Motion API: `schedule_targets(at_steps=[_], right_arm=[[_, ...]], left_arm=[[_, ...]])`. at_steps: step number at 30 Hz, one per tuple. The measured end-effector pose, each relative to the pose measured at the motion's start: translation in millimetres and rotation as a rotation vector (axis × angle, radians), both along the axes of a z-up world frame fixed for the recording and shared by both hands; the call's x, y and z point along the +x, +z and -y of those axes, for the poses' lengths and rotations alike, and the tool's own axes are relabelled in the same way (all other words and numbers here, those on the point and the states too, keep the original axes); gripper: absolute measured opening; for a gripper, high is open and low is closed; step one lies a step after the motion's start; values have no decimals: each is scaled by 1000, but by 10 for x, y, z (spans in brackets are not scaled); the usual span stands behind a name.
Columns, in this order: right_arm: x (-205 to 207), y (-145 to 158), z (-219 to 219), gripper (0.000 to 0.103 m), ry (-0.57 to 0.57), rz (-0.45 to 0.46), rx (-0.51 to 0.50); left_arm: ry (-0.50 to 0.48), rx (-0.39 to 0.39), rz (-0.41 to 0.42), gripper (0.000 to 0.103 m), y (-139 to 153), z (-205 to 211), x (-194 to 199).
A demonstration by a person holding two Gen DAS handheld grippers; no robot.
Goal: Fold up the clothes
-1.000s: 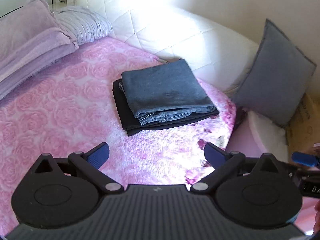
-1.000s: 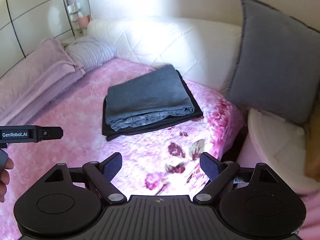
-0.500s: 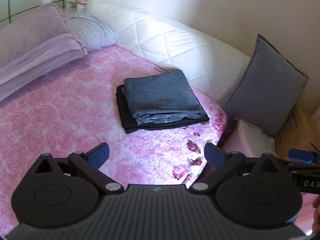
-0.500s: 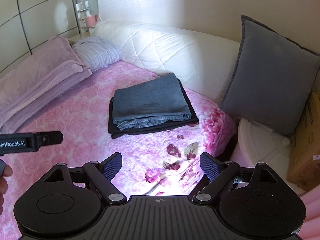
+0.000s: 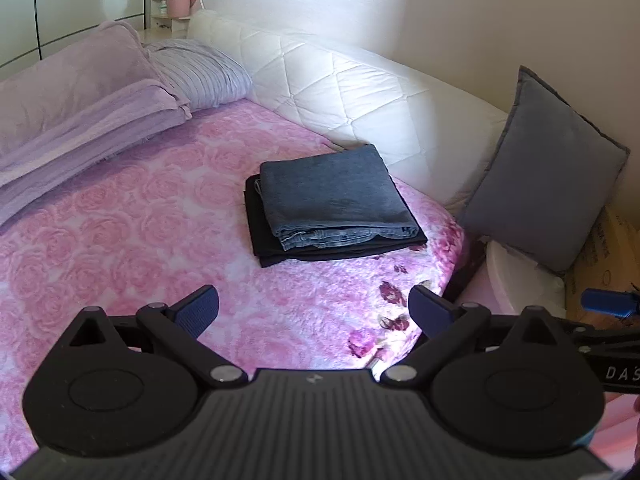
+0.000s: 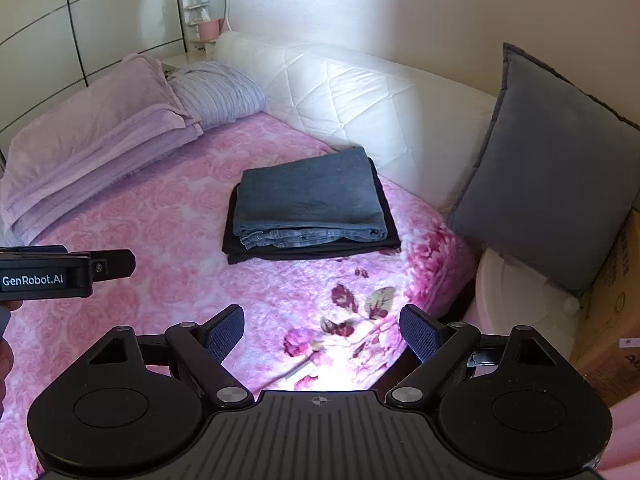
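Honestly looks pretty much done: folded blue jeans (image 5: 334,196) stacked square on a folded black garment (image 5: 256,236), parked on the pink rose blanket (image 5: 120,232) near the white quilted headboard (image 5: 360,92). Left gripper (image 5: 312,304) and right gripper (image 6: 322,330) both spread wide, holding nothing, well back from the pile. Can't spot anything unfolded left to do

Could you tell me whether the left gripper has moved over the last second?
Yes. The left gripper, jaws open, has drawn back from the folded jeans, which look smaller and farther, with more wall above the headboard.
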State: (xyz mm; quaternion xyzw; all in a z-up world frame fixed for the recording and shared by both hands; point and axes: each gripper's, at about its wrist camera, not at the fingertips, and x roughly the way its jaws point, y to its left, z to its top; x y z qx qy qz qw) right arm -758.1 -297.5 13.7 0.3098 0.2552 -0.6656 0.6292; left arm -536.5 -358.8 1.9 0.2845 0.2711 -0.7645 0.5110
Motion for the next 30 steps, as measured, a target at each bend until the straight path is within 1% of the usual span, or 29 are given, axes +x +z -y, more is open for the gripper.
schedule_targets(at_steps=[4, 15, 21, 26, 30], right_arm=[[-7, 6, 0, 88, 14, 11, -3], [29, 6, 58, 88, 50, 10, 4], [46, -29, 99, 88, 75, 13, 12], [10, -49, 124, 88, 85, 14, 17], [-54, -62, 139, 88, 86, 20, 19]], left_arm=[[11, -4, 16, 100, -7, -29, -14], [41, 1, 19, 100, -33, -36, 4], [43, 2, 21, 100, -46, -47, -1], [38, 2, 29, 100, -57, -45, -68], [32, 0, 15, 100, -62, -55, -148]])
